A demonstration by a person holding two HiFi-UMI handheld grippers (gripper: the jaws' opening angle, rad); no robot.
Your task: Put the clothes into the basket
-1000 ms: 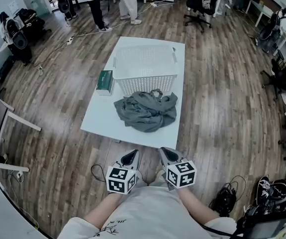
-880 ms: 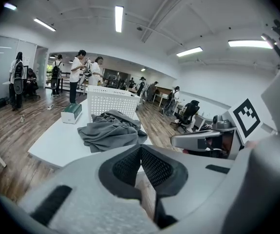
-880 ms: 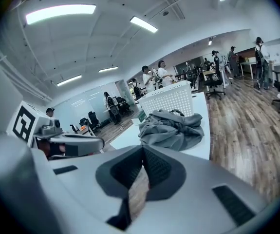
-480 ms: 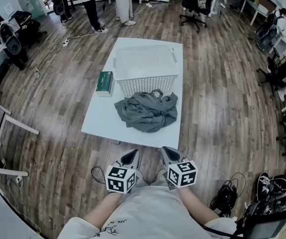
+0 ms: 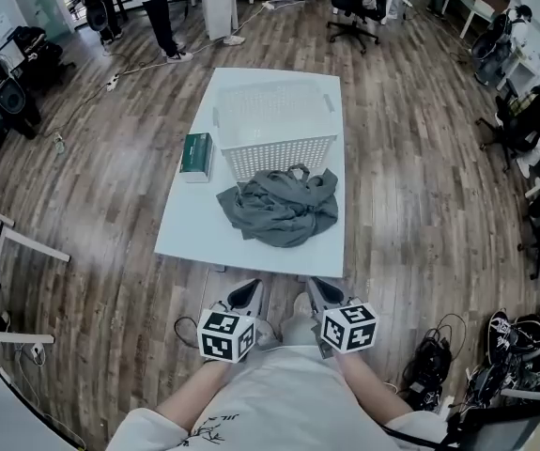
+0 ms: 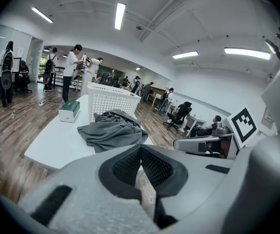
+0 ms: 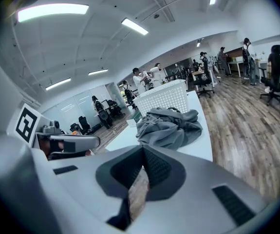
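The white table (image 5: pixel 187 235) has drawn slightly nearer than a second ago. My left claw (image 5: pixel 244 296) and right claw (image 5: pixel 321 291) hang side by side at my waist, aimed at 12 o'clock, both pinched shut and empty. One grey clothes heap (image 5: pixel 279 207) lies on the table. One basket (image 5: pixel 274 125) stands just beyond it at 12 o'clock, and one green box (image 5: pixel 196 153) at 10.

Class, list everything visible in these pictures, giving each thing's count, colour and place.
table: one, white, middle of the room
basket: one, white, far half of the table
clothes: one heap, grey, on the table before the basket
box: one, green, on the table left of the basket
people: at least two, standing beyond the table
left gripper: one, grey, jaws shut, empty, short of the table
right gripper: one, grey, jaws shut, empty, beside it
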